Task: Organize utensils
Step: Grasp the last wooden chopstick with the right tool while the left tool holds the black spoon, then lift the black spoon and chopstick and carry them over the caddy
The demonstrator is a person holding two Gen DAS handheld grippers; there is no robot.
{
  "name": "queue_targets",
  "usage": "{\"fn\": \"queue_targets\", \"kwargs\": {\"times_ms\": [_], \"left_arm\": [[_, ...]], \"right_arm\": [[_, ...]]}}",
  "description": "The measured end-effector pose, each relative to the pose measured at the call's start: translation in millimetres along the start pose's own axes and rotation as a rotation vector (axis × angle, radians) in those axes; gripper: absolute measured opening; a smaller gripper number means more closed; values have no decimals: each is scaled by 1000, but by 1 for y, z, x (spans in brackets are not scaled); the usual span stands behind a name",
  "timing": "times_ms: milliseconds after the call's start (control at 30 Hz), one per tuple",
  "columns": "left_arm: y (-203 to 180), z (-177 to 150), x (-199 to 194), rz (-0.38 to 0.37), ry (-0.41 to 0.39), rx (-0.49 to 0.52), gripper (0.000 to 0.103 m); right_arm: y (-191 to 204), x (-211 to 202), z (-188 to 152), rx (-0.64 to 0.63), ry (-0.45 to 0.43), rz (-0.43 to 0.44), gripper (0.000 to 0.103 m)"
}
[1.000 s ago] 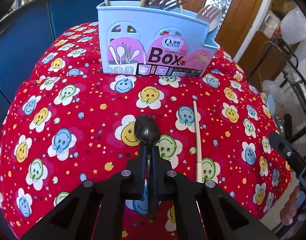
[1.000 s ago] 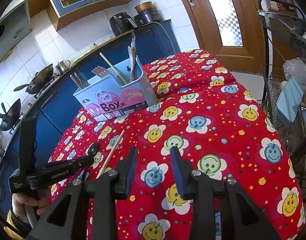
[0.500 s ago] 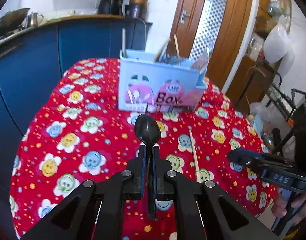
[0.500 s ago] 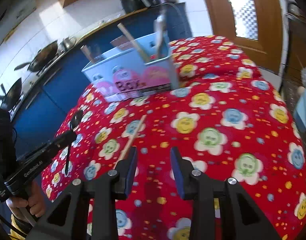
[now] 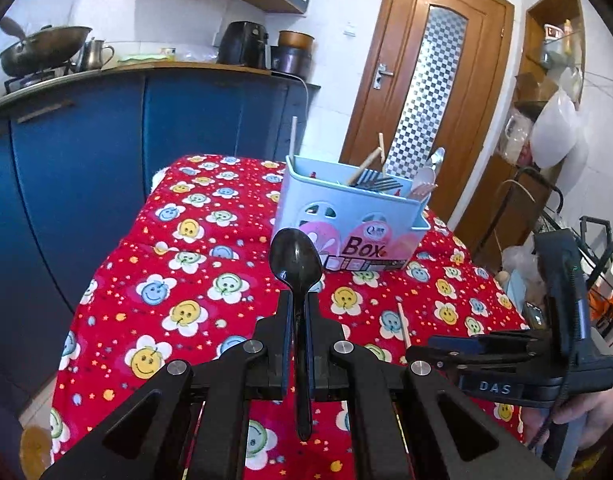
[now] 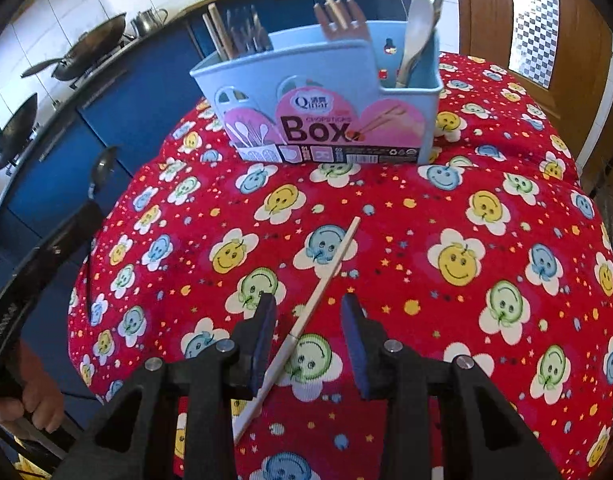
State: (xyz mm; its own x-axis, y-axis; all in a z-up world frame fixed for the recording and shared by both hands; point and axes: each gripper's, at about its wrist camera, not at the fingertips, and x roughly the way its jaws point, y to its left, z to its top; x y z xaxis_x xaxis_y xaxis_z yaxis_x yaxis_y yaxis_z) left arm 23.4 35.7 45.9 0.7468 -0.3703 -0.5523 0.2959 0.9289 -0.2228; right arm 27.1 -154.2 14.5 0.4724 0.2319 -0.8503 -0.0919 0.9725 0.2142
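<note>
With the left gripper (image 5: 300,312) clamped on one black spoon (image 5: 296,258), the right gripper (image 6: 308,320) hovers open over one chopstick (image 6: 326,284) at centre frame on the red tablecloth (image 6: 466,220), open cloth before the blue utensil box (image 6: 318,120).

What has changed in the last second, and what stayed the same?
The left gripper, still shut on the black spoon, lifted off the tablecloth. The right gripper moved over the chopstick, jaws open around it. The blue box and chopstick stayed.

One black spoon (image 5: 296,264), one loose chopstick (image 6: 326,286), one blue utensil box (image 6: 322,120), two woks (image 6: 86,50).
</note>
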Motion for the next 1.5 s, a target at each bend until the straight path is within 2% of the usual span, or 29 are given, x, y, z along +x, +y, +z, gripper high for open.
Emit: {"fn": "queue_targets", "kwargs": {"times_ms": [433, 500, 667, 833, 967, 1200, 1500], "left_arm": [[7, 0, 1, -21, -16, -11, 5], [7, 0, 1, -23, -17, -9, 5], [7, 0, 1, -18, -17, -8, 5], [6, 1, 1, -21, -19, -9, 5], [2, 2, 1, -33, -29, -6, 5], [-7, 7, 1, -52, -52, 1, 5], [-18, 29, 8, -101, -93, -22, 5]], "right_arm": [[10, 18, 10, -26, 79, -71, 34], [11, 19, 12, -35, 81, -88, 31], [10, 19, 11, -36, 53, -117, 15], [2, 16, 10, -4, 39, -88, 8], [-9, 12, 8, 50, 23, 2, 7], [-28, -22, 3, 120, -122, 137, 6], [-45, -67, 17, 130, -354, 199, 7]]}}
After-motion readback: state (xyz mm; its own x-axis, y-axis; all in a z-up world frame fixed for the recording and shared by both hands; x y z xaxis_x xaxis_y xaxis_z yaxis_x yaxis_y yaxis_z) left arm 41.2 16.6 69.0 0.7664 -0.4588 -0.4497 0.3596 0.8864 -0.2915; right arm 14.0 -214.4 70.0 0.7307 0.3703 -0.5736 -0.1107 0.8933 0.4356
